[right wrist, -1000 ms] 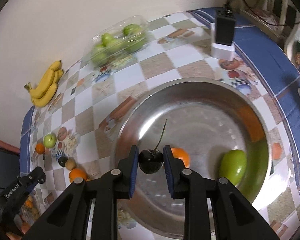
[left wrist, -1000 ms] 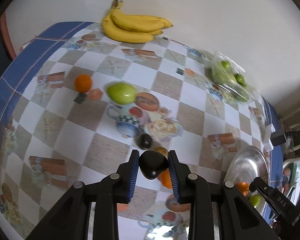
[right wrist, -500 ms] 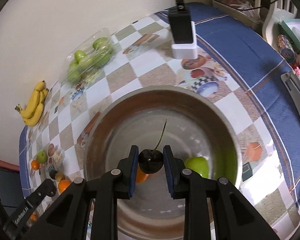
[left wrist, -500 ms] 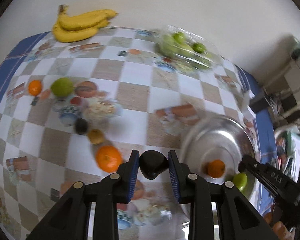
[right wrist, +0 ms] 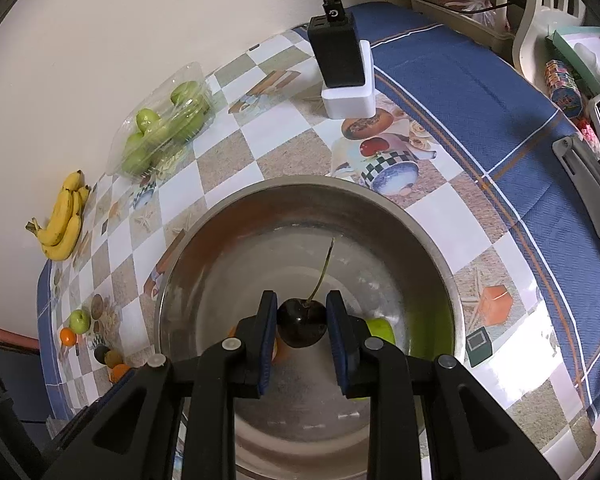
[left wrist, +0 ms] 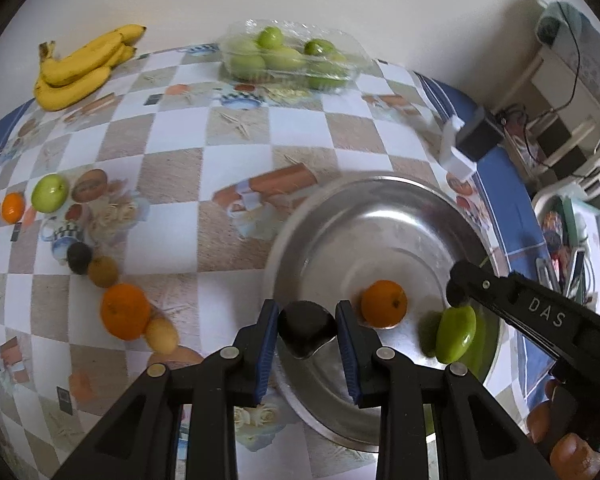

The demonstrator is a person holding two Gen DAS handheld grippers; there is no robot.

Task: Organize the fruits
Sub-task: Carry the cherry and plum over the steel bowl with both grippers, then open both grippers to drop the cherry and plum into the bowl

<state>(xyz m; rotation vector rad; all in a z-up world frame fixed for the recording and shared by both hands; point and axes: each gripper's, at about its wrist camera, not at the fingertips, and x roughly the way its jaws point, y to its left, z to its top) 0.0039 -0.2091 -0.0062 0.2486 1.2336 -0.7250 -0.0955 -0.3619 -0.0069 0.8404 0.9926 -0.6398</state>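
left gripper (left wrist: 307,330) clamps dark fruit (left wrist: 305,327) | over steel bowl (left wrist: 319,216) rim | orange (left wrist: 383,303) inside

Counter (left wrist: 236,136) under a chequered cloth with blue edging. Far side: banana bunch (left wrist: 80,68) at left, clear tray of green fruit (left wrist: 288,58) beside it; charger block (left wrist: 469,144) at right. Left: small orange (left wrist: 12,207), green apple (left wrist: 50,198), dark fruit (left wrist: 79,257), brown fruit (left wrist: 103,271), large orange (left wrist: 125,316), yellowish fruit (left wrist: 162,335); near right: steel bowl (left wrist: 363,216).
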